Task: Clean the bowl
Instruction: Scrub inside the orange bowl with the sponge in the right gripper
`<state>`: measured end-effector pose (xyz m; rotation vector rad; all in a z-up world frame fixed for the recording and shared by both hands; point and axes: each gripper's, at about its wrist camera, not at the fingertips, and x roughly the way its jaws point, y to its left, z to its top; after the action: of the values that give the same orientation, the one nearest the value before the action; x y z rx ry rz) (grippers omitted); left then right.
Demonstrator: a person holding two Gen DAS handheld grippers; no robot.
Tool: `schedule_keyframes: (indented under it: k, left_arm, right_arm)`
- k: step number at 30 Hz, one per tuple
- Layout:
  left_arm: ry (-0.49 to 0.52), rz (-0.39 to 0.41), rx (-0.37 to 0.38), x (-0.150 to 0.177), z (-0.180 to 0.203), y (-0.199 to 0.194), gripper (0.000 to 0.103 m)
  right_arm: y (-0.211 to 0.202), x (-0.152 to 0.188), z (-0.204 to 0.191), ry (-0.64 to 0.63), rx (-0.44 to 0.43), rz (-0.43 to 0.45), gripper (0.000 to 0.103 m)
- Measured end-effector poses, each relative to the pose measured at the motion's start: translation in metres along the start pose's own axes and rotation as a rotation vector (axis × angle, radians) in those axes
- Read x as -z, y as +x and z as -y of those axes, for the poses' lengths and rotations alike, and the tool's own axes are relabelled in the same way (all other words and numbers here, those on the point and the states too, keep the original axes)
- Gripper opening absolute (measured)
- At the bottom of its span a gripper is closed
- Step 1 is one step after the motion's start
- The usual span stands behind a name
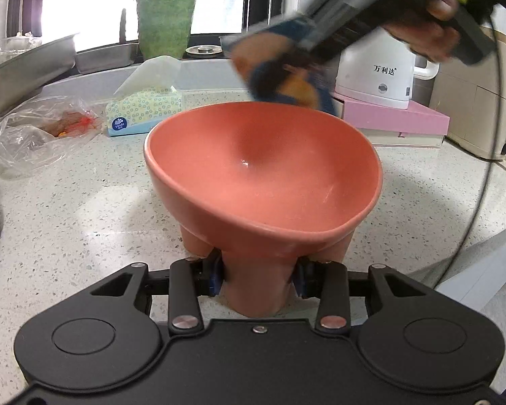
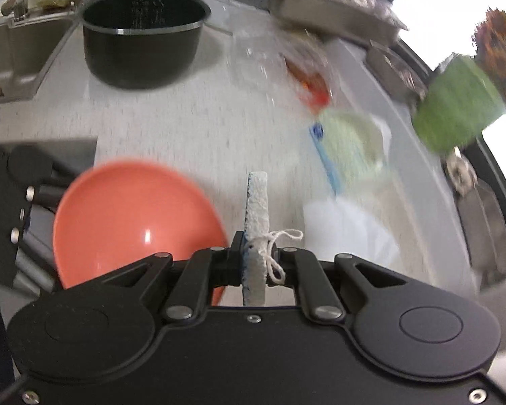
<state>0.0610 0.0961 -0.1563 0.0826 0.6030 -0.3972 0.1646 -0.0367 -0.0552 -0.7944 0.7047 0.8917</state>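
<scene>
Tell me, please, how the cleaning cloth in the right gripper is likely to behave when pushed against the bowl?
The cleaning cloth stands out edge-on from the right gripper, so it is probably fairly stiff when folded. Its nubbly surface should grip rather than slide. The pink bowl looks glossy, and the left gripper clamps its foot, so it should stay steady.

You have a salmon-pink, glossy ceramic bowl [image 1: 263, 172] with a wide flared rim and a narrow pedestal foot, tilted so its open mouth leans up and away from the left wrist camera. Its inside looks smooth and bare, with a small highlight near the centre and a faint pale streak low on the right wall. It sits above the speckled white desk [image 1: 84, 209], its foot clamped from both sides. From the right wrist view the bowl [image 2: 135, 222] lies low and left. Your flat cleaning cloth [image 2: 257, 209], pale on one face and blue with orange on the other [image 1: 286, 71], hangs edge-on just behind the bowl's far rim, blurred.
</scene>
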Motion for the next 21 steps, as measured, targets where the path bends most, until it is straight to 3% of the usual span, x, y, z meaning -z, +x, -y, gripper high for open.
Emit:
schedule_keyframes:
  k: [5,11,17,21]
  left_arm:
    - [0.001,-0.001,-0.003,-0.001,0.001,0.000,0.038]
    - [0.006,-0.002,-0.008,-0.001,0.002,0.000,0.038]
    - [0.010,-0.004,-0.012,0.000,0.002,0.000,0.038]
    - [0.011,-0.005,-0.013,-0.001,0.002,0.000,0.038]
  right_arm:
    - [-0.021,0.032,-0.015,-0.005,-0.002,-0.026,0.011]
    - [-0.055,0.035,-0.041,-0.044,-0.048,0.009,0.011]
    - [-0.085,0.013,-0.044,0.032,-0.101,0.141,0.011]
    - [-0.074,-0.006,-0.042,0.138,-0.087,0.235,0.011]
